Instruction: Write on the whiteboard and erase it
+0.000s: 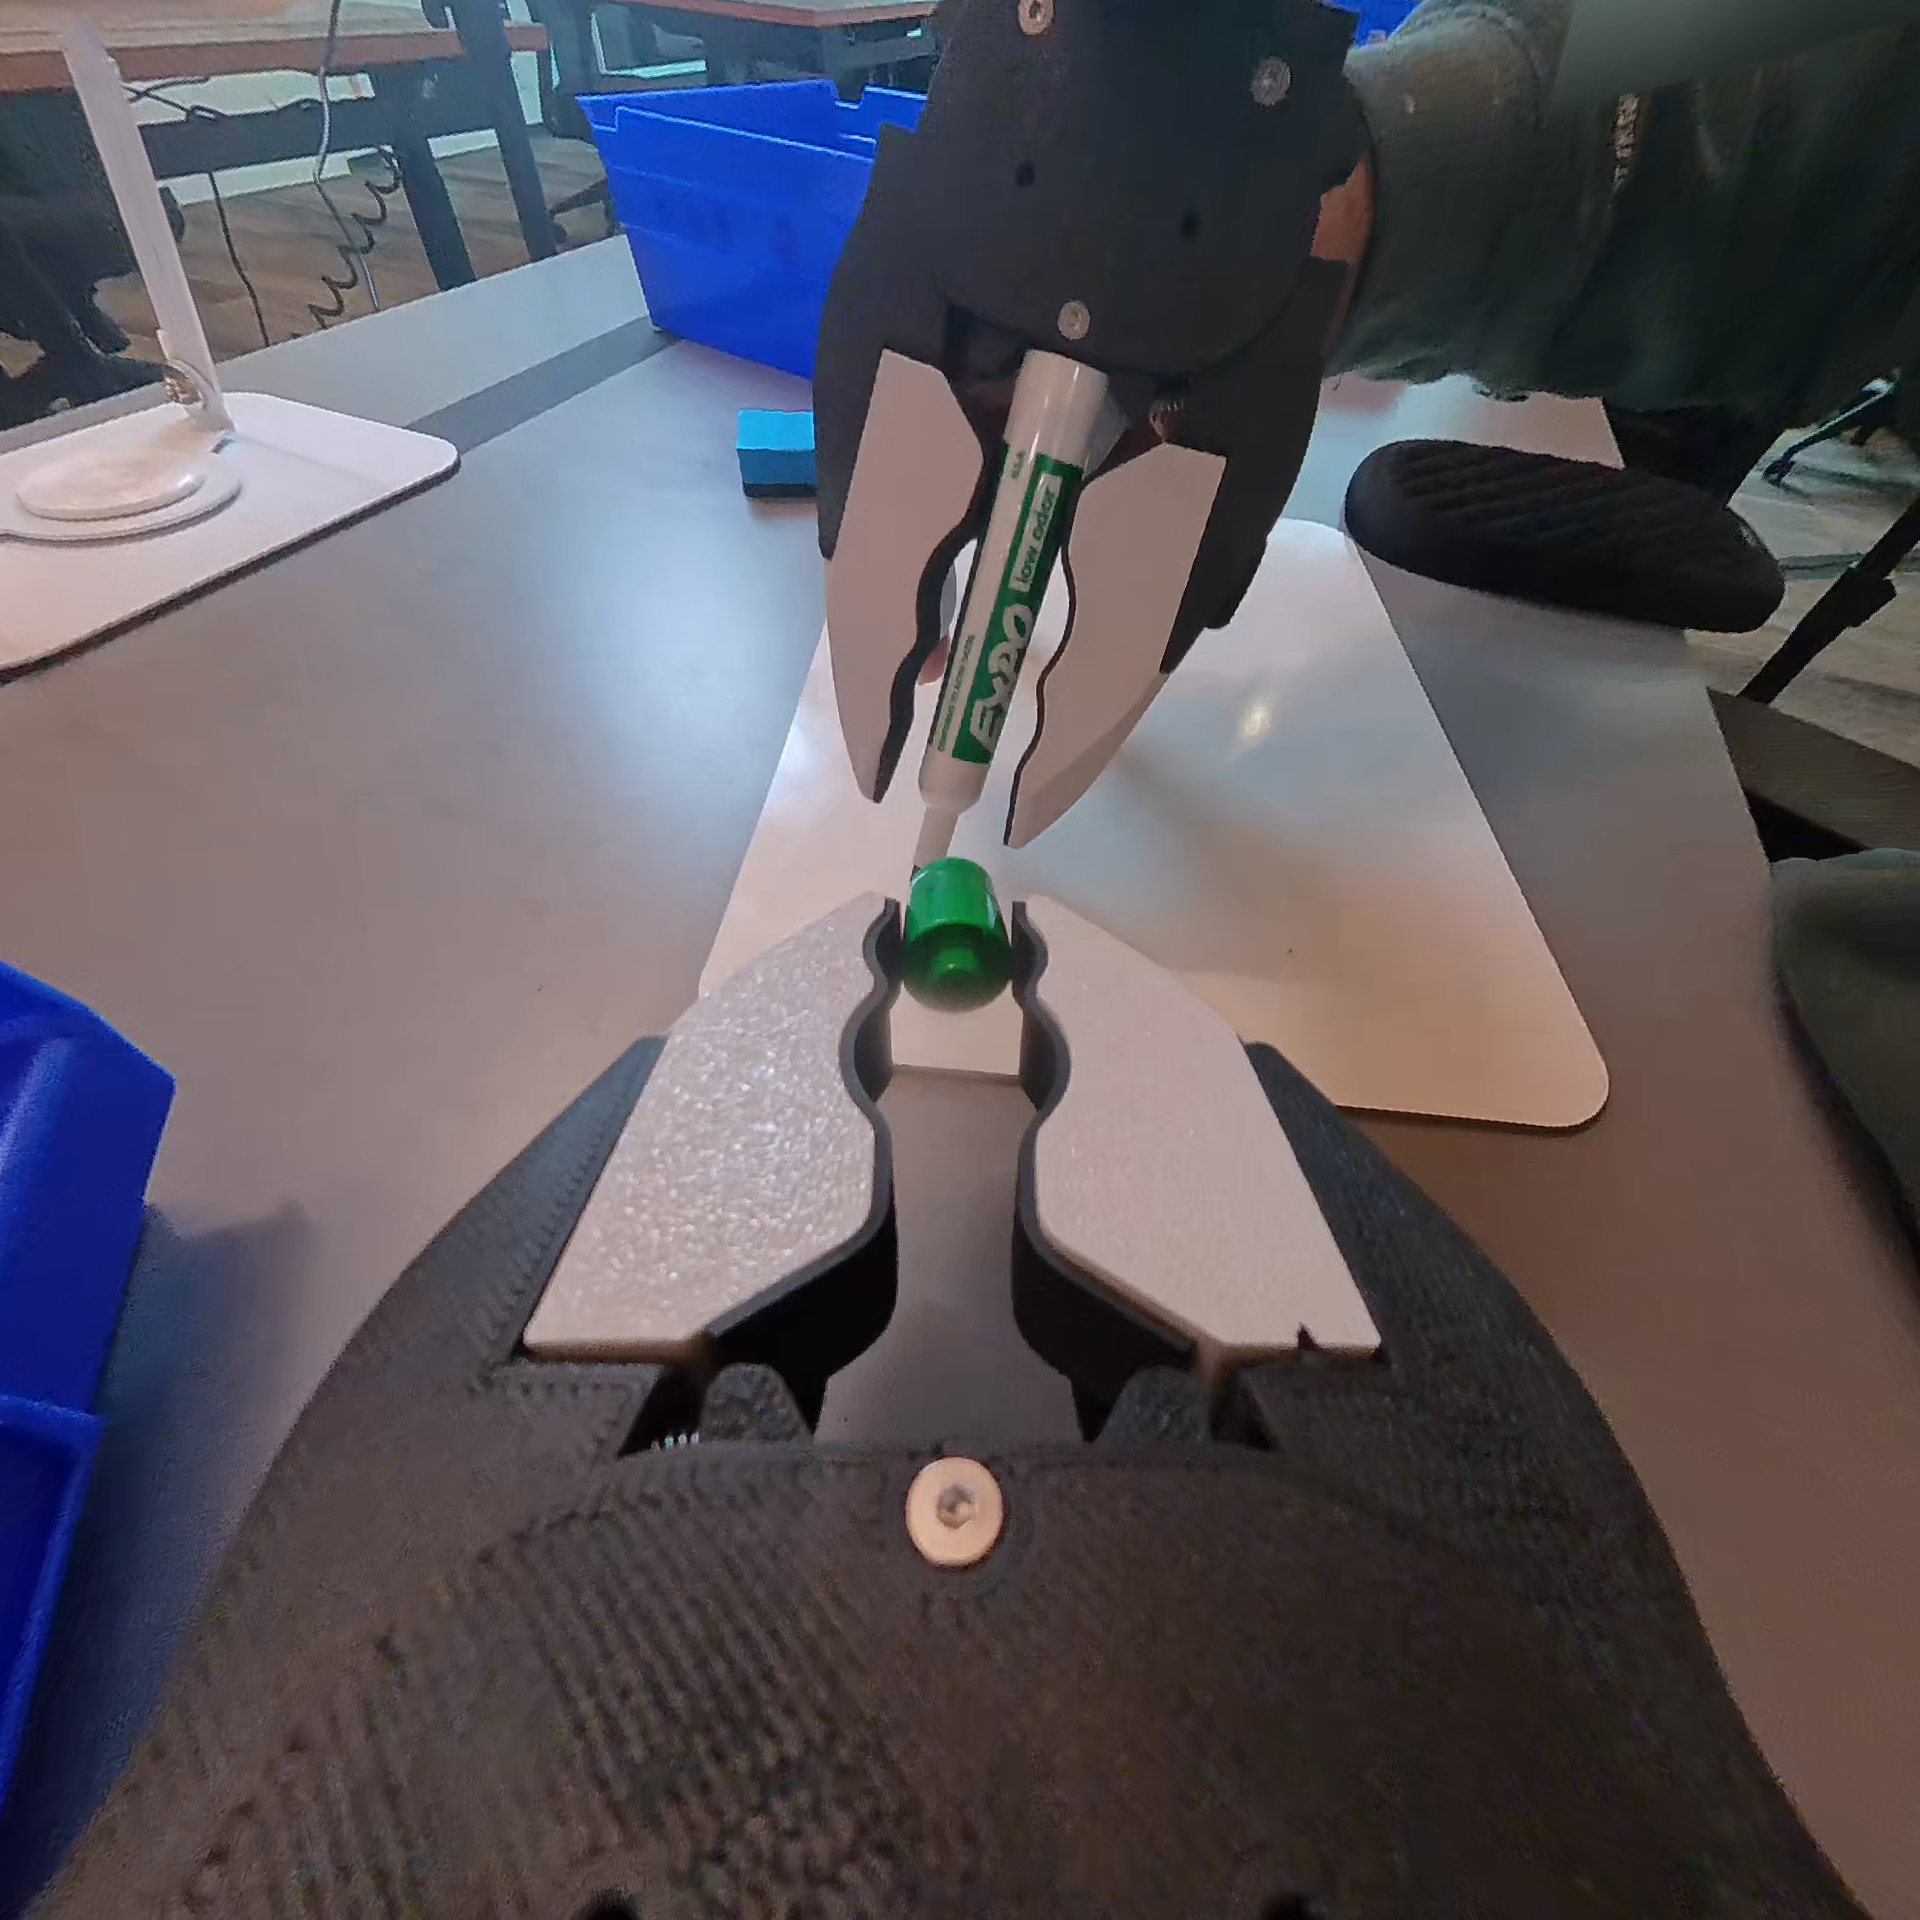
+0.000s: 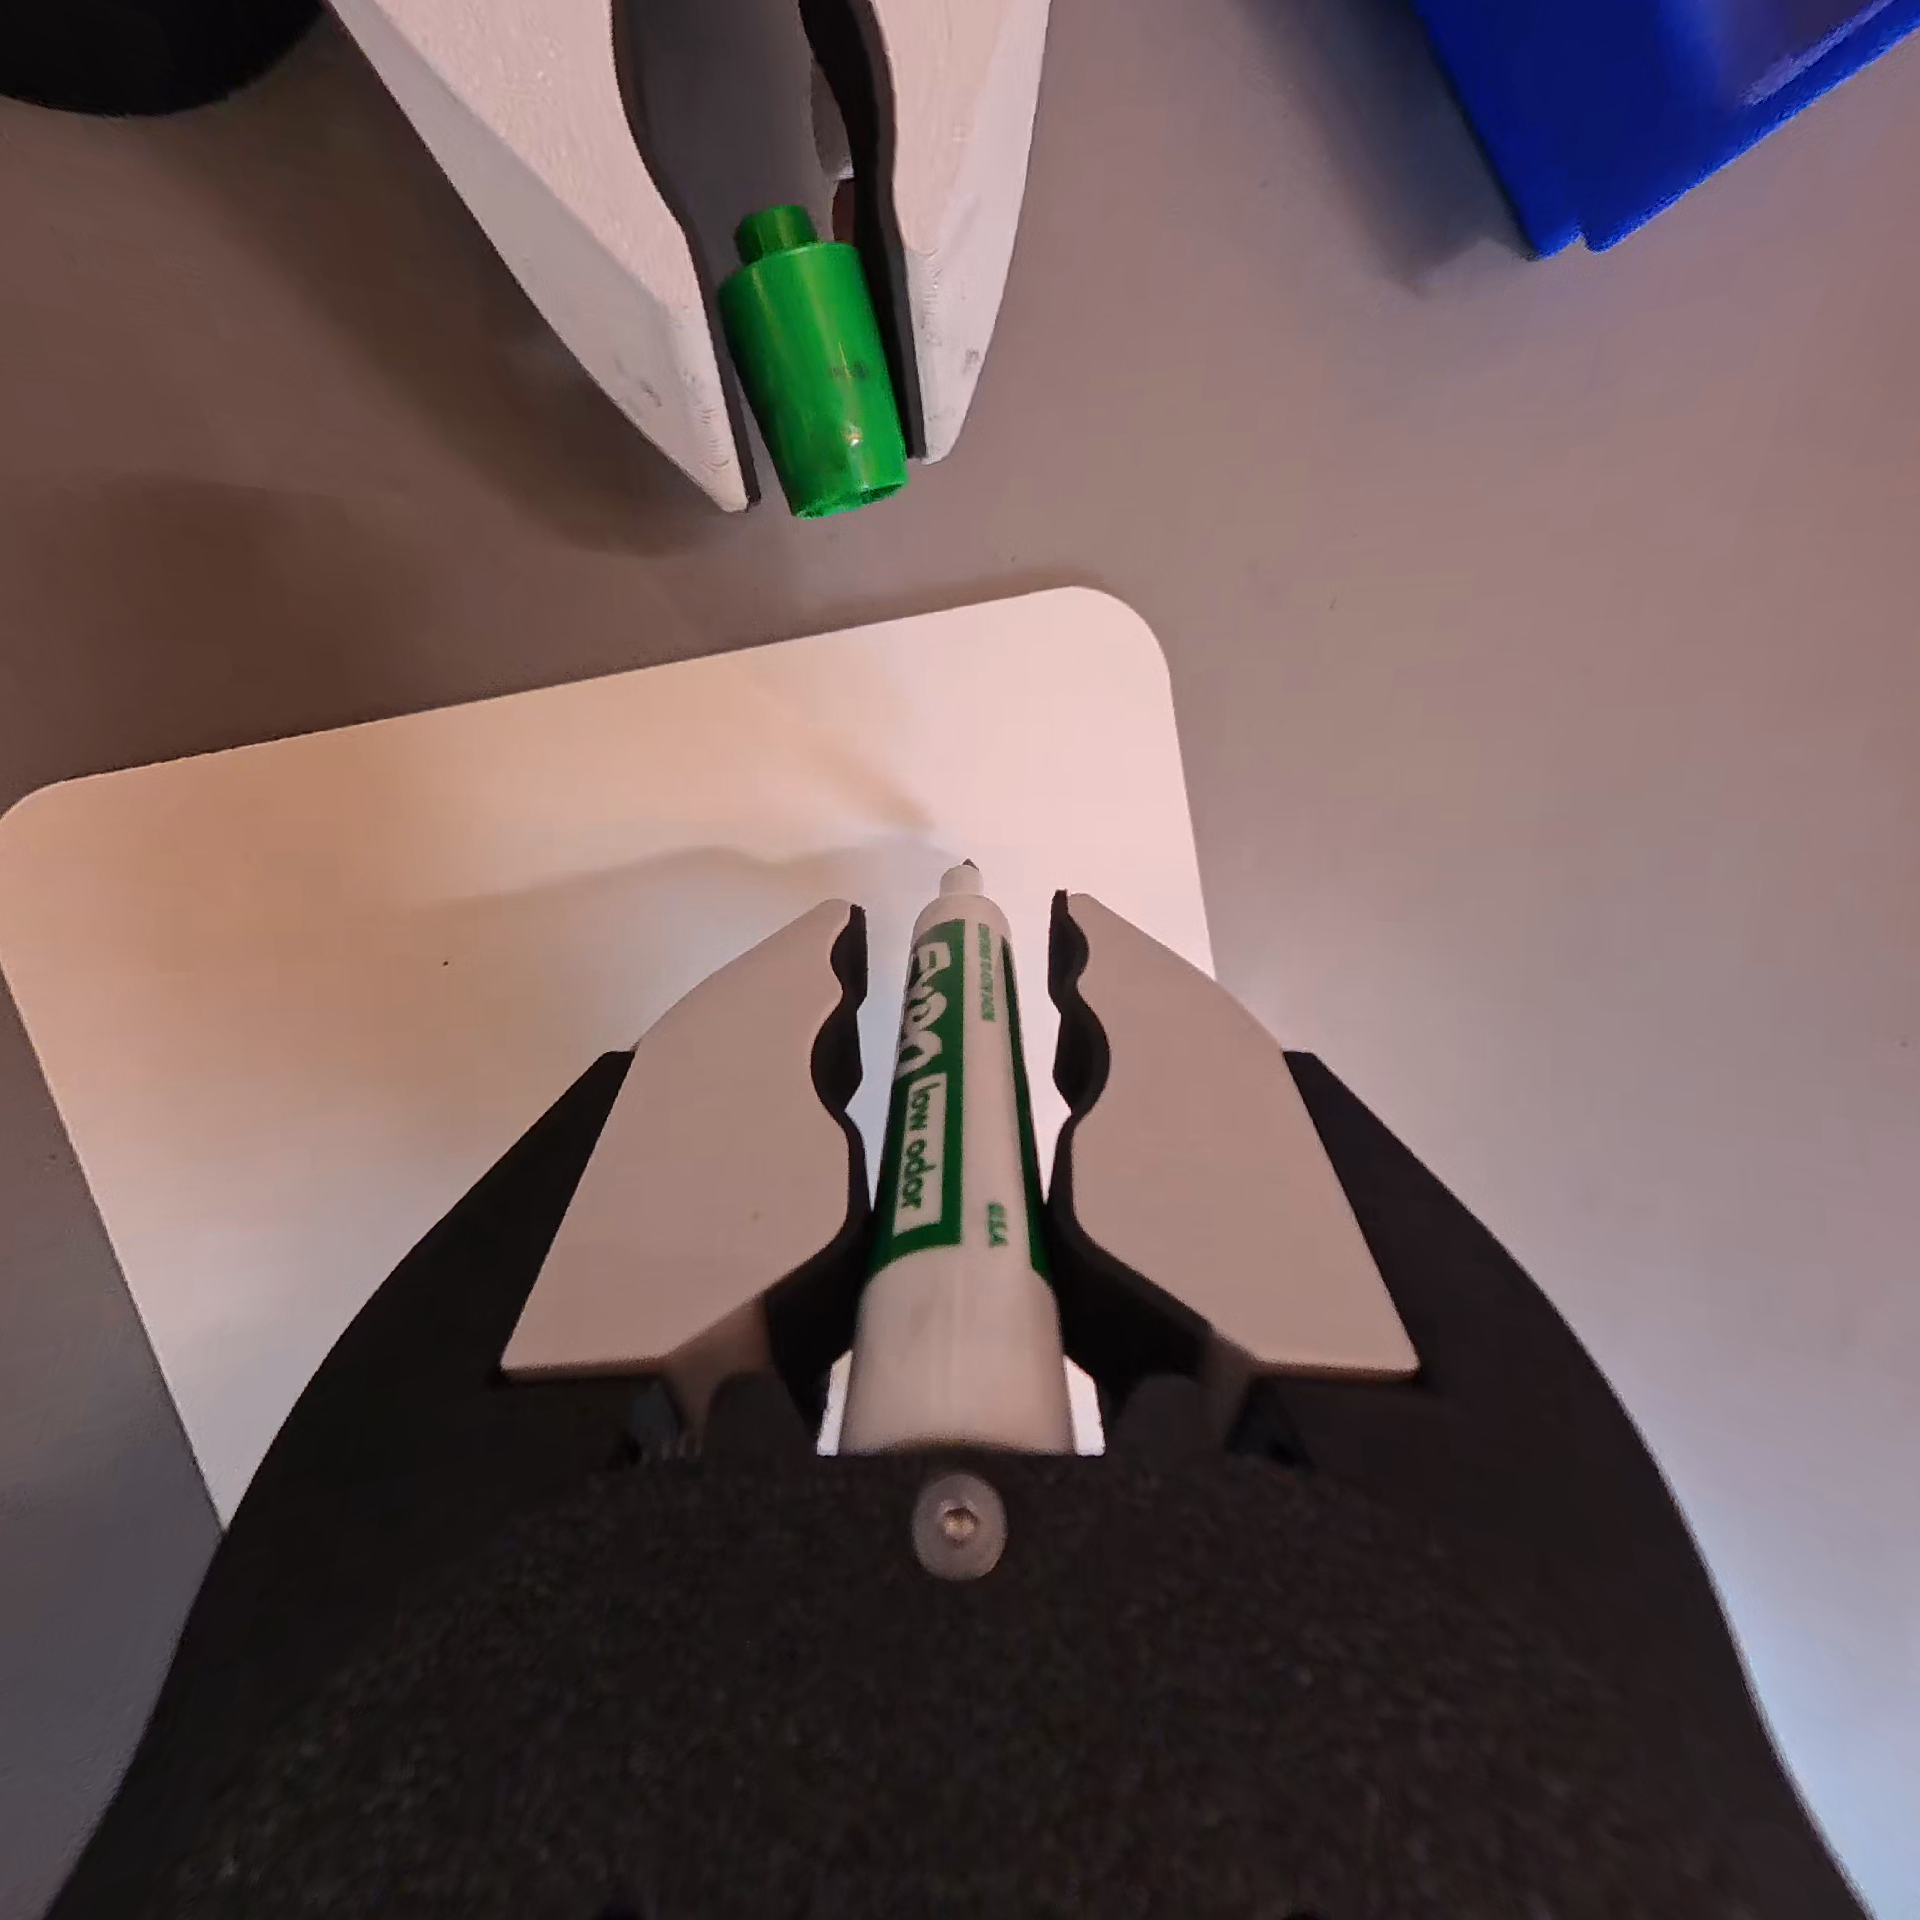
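Observation:
A small white whiteboard (image 1: 1299, 831) (image 2: 520, 831) lies flat on the grey table. My right gripper (image 2: 956, 914) (image 1: 940, 816) is shut on an uncapped green-and-white marker (image 2: 956, 1174) (image 1: 1003, 592), tip pointing down at the board's near corner. My left gripper (image 1: 951, 914) (image 2: 831, 468) is shut on the green marker cap (image 1: 954, 940) (image 2: 816, 374), held just off the board's edge, facing the marker tip. The board looks blank. A blue eraser (image 1: 777, 455) with a black base lies on the table beyond the board.
A blue bin (image 1: 748, 208) stands at the back of the table, another blue bin (image 1: 52, 1247) (image 2: 1683, 114) at my left. A white lamp base on a white mat (image 1: 187, 499) sits far left. A person's sleeve (image 1: 1621, 187) and a chair armrest (image 1: 1558, 551) are at right. Some 7 cm of space lies between my two pairs of fingers.

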Demonstrator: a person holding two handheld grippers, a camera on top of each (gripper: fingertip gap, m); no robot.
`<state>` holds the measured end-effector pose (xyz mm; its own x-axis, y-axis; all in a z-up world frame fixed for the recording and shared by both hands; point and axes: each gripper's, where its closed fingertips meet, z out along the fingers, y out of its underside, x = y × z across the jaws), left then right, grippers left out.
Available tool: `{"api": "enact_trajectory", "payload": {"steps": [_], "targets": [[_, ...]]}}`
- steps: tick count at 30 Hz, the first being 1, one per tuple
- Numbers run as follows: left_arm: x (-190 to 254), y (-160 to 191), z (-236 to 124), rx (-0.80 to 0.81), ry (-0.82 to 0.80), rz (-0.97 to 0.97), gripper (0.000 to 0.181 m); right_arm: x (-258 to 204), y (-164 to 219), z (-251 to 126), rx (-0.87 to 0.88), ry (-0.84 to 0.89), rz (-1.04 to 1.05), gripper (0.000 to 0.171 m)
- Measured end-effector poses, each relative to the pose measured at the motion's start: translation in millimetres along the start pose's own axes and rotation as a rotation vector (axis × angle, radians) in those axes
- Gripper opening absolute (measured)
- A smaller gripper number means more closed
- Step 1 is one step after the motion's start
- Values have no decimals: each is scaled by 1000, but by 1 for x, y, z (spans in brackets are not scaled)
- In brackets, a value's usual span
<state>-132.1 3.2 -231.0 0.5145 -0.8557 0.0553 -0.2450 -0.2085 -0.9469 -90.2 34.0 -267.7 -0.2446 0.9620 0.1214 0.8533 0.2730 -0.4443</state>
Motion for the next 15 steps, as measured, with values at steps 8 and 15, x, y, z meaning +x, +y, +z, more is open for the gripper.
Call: {"api": "enact_trajectory", "payload": {"steps": [8,15], "targets": [[-3,-4,-2,46,44,-112,20,-1,3,0,-24,8,-1,34],[-2,-8,-3,56,15,-57,20,-1,5,-2,-28,24,4,34]]}}
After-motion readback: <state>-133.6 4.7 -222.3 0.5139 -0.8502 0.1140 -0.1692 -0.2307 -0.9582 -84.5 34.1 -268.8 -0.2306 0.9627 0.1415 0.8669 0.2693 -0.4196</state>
